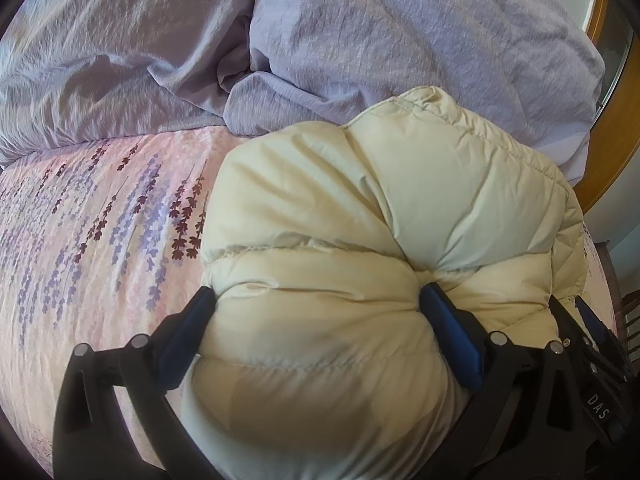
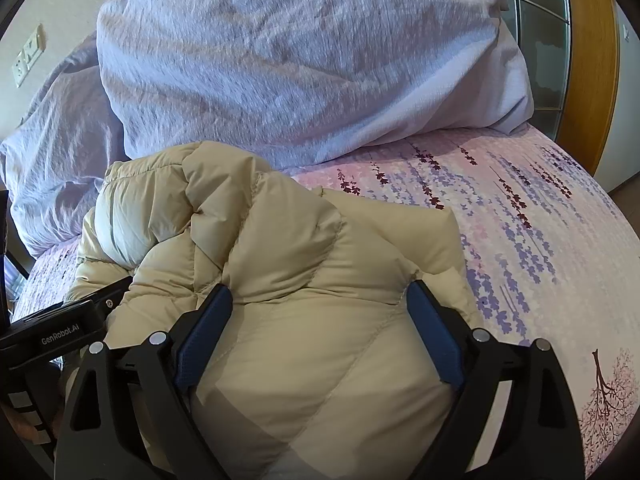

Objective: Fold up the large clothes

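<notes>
A cream puffy down jacket [image 1: 360, 208] lies bunched on a pink floral bedsheet [image 1: 88, 216]. My left gripper [image 1: 316, 296] squeezes a thick fold of the jacket between its blue pads [image 1: 452, 340]. The jacket also shows in the right wrist view [image 2: 280, 248], where my right gripper [image 2: 320, 292] squeezes another thick fold between its blue pads [image 2: 204, 332]. The two grippers are side by side: the right one shows at the left view's right edge [image 1: 592, 340], the left one at the right view's left edge [image 2: 60, 332].
A crumpled lilac duvet [image 1: 140, 60] and a lilac pillow [image 2: 300, 60] lie at the back of the bed. A wooden frame with glass panels [image 2: 584, 60] stands on the right. A wall socket [image 2: 28, 56] is on the left wall.
</notes>
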The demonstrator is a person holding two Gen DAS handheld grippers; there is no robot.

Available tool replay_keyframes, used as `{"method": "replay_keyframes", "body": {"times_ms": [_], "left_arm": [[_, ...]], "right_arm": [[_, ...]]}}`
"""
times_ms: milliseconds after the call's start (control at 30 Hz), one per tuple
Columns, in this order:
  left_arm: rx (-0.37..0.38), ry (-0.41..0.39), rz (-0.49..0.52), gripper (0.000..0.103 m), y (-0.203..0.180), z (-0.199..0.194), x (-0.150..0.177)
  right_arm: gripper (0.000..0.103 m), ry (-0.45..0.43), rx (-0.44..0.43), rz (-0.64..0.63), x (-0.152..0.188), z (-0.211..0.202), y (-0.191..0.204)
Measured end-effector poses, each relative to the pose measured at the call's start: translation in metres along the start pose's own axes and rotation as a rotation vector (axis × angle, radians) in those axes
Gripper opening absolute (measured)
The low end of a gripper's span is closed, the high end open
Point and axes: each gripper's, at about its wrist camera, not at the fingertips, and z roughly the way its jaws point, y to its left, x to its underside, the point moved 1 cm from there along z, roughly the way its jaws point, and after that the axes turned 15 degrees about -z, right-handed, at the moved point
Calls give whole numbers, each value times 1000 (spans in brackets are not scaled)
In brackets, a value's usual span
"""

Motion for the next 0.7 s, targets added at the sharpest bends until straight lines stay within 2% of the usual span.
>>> {"method": "replay_keyframes", "body": {"times_ms": [100,300,467,533,600,700], "left_arm": [[5,4,-5,101,1,0,-1],[-5,45,0,101,4,-5,-6],[9,59,-1,101,11,-24,-8],[20,64,-7,101,15,-32,-8],[26,62,-9,101,17,-39,-7],[35,66,-13,101,23,-50,-6]], "right_arm": [[92,6,-3,1,0,0,0],[94,90,-44,-54,-11,0,-2],[96,119,-81,-62,-15,-17,-20],[101,116,-62,-36,-15,-27,-32],[102,125,-58,25,-14,-34,-50],[102,165,-137,147,-7,-34,-74]]}}
